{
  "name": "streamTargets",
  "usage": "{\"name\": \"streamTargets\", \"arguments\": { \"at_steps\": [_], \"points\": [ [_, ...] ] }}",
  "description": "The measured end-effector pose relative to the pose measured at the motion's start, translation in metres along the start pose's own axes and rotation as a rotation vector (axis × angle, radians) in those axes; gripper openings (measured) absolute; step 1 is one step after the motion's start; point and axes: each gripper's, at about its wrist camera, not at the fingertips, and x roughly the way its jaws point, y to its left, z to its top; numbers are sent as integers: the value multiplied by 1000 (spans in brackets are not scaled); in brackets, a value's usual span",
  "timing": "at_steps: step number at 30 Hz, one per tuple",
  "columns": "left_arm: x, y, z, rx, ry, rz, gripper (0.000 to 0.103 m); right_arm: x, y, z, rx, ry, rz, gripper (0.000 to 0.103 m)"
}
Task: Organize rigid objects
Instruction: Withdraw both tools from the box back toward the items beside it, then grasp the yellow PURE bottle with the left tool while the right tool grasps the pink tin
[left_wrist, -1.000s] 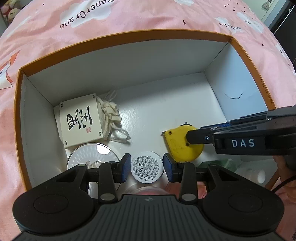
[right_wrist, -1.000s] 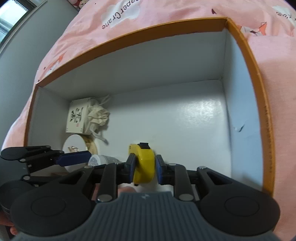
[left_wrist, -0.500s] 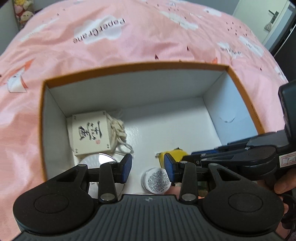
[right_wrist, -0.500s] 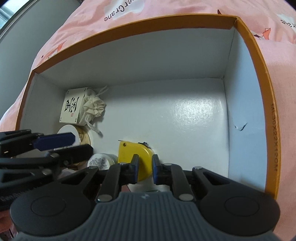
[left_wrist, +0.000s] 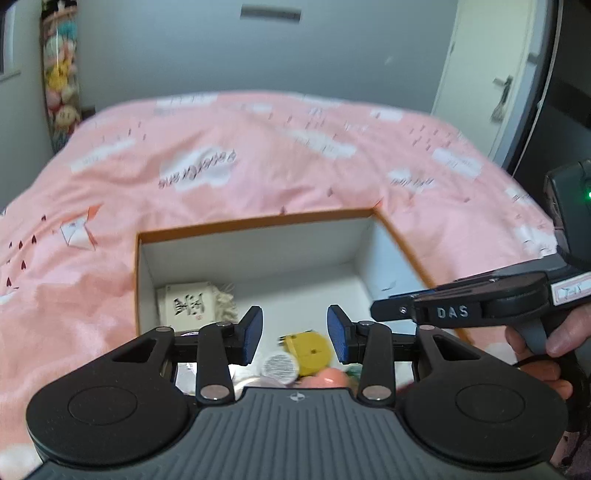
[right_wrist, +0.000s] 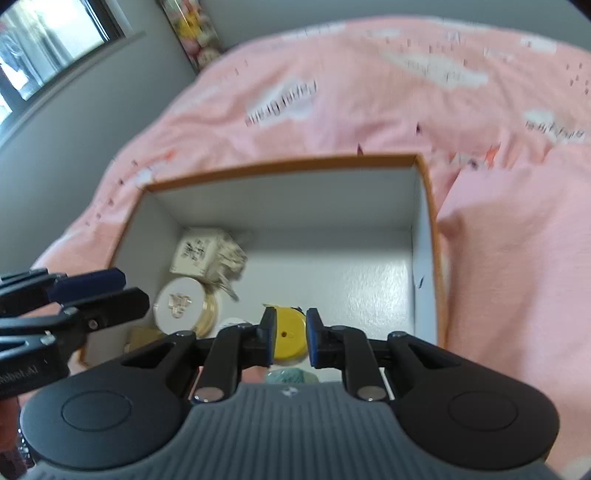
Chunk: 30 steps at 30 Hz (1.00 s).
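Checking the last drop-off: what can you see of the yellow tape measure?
The tape measure is a round yellow case, plastic by its look, lying flat on the white floor of the box near the front. A small dark dot marks its face and a tab sticks out at one edge. No jaws touch it; a white jar sits beside it.

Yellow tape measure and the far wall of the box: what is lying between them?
Nothing: in the right wrist view only bare white box floor runs from the yellow tape measure to the far wall.
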Motion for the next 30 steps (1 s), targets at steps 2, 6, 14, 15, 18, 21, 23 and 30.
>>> {"name": "streamTargets", "arguments": {
  "at_steps": [2, 6, 14, 15, 18, 21, 23, 30],
  "points": [
    [-14, -9, -10, 13, -56, -29, 45, -20, 3, -9, -21, -57, 2, 17],
    [-35, -30, -27, 94, -118, -86, 45, -55, 11, -32, -64, -155, -3, 20],
    [-21, -48, -69, 170, 0, -121, 45, -99, 2, -80, -5, -227, -52, 21],
    [-17, -47, -75, 165, 17, -123, 45, -100, 0, -87, 6, -222, -63, 21],
    [-6, -46, -91, 162, 41, -89, 45, -97, -8, -107, 30, -189, -108, 21],
    [0, -46, -104, 186, 78, -71, 45, -84, -21, -124, 70, -132, -170, 21],
    [2, -45, -109, 193, 97, -90, 45, -74, -31, -131, 125, -88, -191, 22],
    [10, -55, -127, 281, 192, -152, 45, -49, -48, -145, 186, 3, -237, 23]
  ]
}}
